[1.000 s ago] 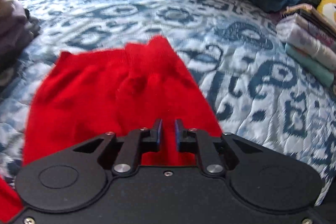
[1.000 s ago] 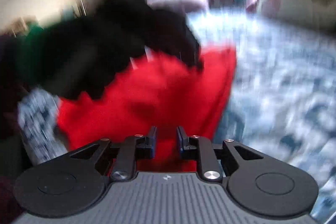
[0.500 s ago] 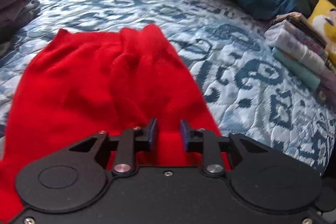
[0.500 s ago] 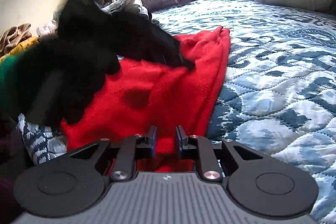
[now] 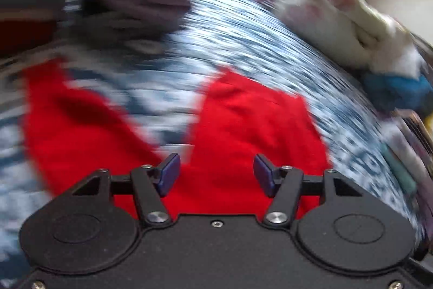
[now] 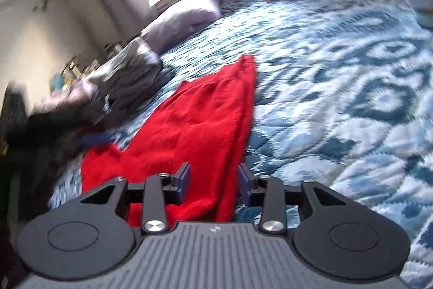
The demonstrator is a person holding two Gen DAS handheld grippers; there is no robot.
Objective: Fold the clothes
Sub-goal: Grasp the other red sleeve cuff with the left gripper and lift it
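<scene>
Red knit trousers (image 5: 249, 126) lie flat on the blue and white quilt (image 5: 257, 45), with two legs spread apart in the blurred left wrist view. My left gripper (image 5: 215, 174) is open, just above the waist end of the garment, holding nothing. In the right wrist view the same red trousers (image 6: 194, 121) stretch away from me. My right gripper (image 6: 213, 182) is open over the near edge of the red cloth, with the fabric lying loose between the blue pads (image 6: 184, 180).
A pile of grey and lilac clothes (image 6: 130, 72) sits at the left of the bed, with a lilac pillow (image 6: 184, 18) behind it. Cream bedding (image 5: 338, 26) and a blue garment (image 5: 400, 91) lie at the far right. Folded clothes (image 5: 406, 153) are stacked at the right edge.
Both grippers have opened and let go of the red trousers, which now lie spread on the quilt. The left camera has swung and is blurred. The dark left arm has left the right view.
</scene>
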